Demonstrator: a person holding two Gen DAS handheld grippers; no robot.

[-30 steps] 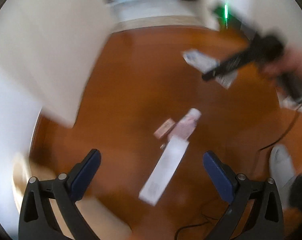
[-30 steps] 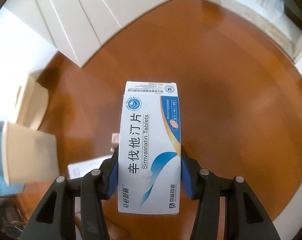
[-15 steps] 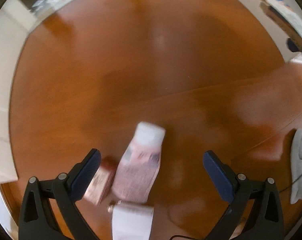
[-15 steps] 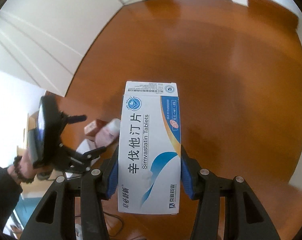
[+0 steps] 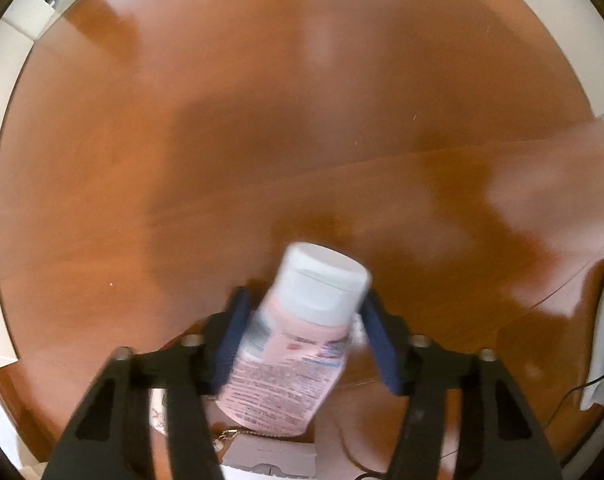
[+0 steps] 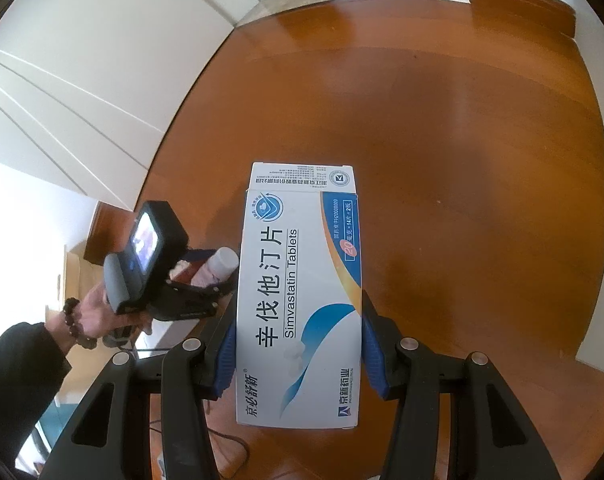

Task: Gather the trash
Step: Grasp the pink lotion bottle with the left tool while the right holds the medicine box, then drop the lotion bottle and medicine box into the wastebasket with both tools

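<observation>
Since half a second ago, the jaws of the left gripper [image 5: 304, 332] have been closing, and one pink bottle [image 5: 290, 364] is now being pinched between the blue pads; earlier it was lying free on the wooden floor [image 5: 302, 128]. Its long axis is running away from the camera, white cap [image 5: 322, 284] foremost, tilted slightly right. One tablet box [image 6: 300, 304] is still being clamped lengthwise by the right gripper [image 6: 298, 344], printed face up.
</observation>
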